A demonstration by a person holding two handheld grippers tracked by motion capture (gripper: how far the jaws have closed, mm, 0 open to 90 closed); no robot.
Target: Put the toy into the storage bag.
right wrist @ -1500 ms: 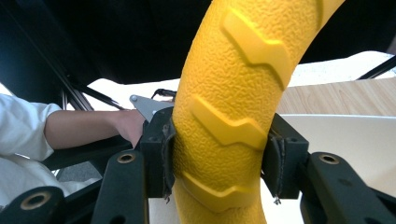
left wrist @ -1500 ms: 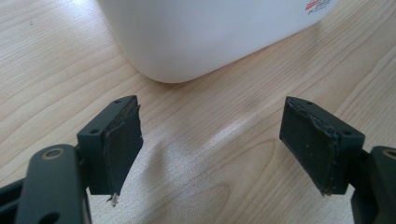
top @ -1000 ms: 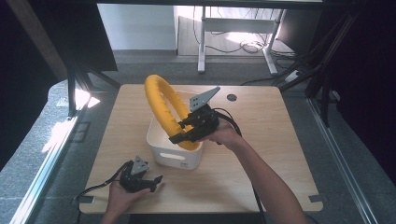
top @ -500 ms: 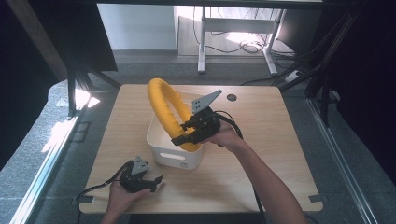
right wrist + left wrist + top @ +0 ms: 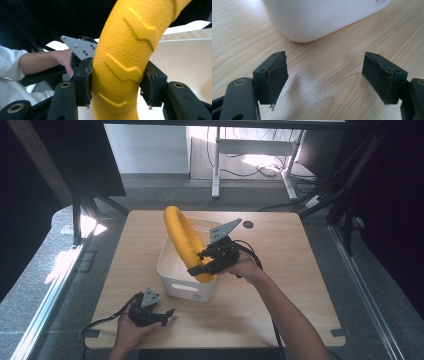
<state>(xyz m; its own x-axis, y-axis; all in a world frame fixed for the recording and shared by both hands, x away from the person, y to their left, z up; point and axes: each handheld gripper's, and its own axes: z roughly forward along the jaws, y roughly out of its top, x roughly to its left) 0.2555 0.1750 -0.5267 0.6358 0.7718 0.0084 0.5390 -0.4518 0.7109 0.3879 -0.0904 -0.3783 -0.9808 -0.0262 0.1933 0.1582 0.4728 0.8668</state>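
Nearest me, my left gripper (image 5: 161, 317) rests on the table (image 5: 280, 310) just in front of the bin (image 5: 186, 285), near its front left corner; its jaws stand wide apart with nothing between them, and in the left gripper view they point at the bin's rounded white wall (image 5: 317, 17) across bare wood. Beyond that, my right gripper (image 5: 201, 266) is clamped on the ring (image 5: 184, 240), pads pressed to both sides of the ridged yellow tube, as the right gripper view shows with the ring (image 5: 125, 60) squeezed between the pads. The ring stands on edge over the bin, its lower part down inside by the bin's right wall and its top rising well above the rim toward the far side. I can't tell whether its lowest point touches the bin floor. I judge the job about half done, whether the ring is going in or coming out: the grasp is secure, but the ring is neither laid flat inside nor clear of the rim. What could get in the way is the bin's right wall, close against the ring and my jaws, and the ring looks wide against the opening, so it may need tilting. Past the bin, the far table holds just a small dark hole (image 5: 248, 224); behind it stand desk legs (image 5: 216, 165) and cables on the floor.
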